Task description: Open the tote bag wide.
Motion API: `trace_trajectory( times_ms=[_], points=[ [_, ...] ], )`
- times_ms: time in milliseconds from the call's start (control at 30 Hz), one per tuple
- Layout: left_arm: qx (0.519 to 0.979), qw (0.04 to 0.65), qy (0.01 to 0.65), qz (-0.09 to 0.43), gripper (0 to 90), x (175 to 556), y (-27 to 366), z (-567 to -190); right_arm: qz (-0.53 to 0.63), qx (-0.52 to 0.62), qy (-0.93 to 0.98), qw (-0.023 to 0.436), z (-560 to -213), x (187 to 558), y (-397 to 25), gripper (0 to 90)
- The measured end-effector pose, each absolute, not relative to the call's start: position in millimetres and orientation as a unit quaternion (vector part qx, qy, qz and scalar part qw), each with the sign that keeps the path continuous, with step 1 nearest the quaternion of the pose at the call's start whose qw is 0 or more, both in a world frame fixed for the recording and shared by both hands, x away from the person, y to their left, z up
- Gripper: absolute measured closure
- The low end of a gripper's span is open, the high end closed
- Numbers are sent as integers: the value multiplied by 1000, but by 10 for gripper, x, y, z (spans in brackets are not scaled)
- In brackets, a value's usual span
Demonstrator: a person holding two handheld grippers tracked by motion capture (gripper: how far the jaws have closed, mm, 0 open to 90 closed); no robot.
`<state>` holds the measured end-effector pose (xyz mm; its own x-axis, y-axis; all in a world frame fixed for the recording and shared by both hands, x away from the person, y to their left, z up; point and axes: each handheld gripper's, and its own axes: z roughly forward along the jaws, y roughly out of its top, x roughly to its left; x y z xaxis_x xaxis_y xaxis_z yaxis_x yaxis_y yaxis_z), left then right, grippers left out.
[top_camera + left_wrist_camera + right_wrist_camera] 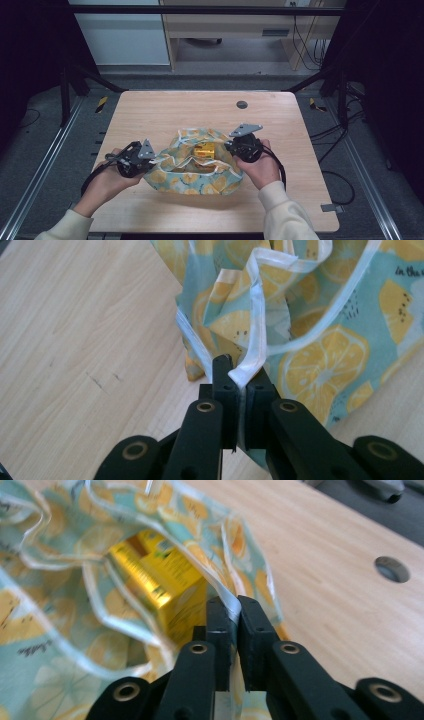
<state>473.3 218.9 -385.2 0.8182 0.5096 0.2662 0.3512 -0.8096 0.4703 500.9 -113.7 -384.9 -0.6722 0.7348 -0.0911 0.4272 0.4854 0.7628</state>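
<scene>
Step in hand: I judge I am holding the mouth of the lemon-print bag (192, 167) apart, with 1 tool on each side of its opening.
Bag's place: lower middle of the high view, lying on the tabletop (150, 110), between my 2 hands.
Contents: a yellow box (204, 149) sits inside the bag, seen through the open mouth; in the right gripper view it lies left of centre, just behind my jaws.
Left tool (239, 371): clamped on the bag's white trim (257, 305), at the lower middle of the left gripper view; the jaws stand pressed together with the trim between them.
Right tool (234, 607): pinched tight on the bag's rim at the centre of the right gripper view, fabric caught between the jaws.
Left hand (107, 182): enters from the lower left of the high view, forearm slanting up toward the bag, tool pointing right.
Right hand (262, 167): comes in from the lower right, wrapped around the tool body, tool pointing left at the bag.
Next move, as I judge it: either draw both edges outward to widen the mouth or bring them together to close it; both call for keeping the 2 grips firm so the thin trim does not slip.
Risk: the left hold is on a narrow strip of trim and looks easiest to lose.
</scene>
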Motion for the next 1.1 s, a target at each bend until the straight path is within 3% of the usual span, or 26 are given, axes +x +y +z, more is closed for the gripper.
trace_trajectory(
  times_ms=[200, 367, 1100],
  points=[
    [924, 216, 243, 203, 867, 4866, 2100, -3845, 368, 358, 830, 218, -3773, 5221, -1104, 873],
    [923, 215, 256, 193, 867, 5004, 2049, -3964, 346, 374, 835, 207, -3915, 5393, -1101, 877],
    [933, 201, 255, 152, 866, 4955, 1909, -4445, 300, 405, 847, 169, -4382, 5462, -1267, 854]
  ],
)
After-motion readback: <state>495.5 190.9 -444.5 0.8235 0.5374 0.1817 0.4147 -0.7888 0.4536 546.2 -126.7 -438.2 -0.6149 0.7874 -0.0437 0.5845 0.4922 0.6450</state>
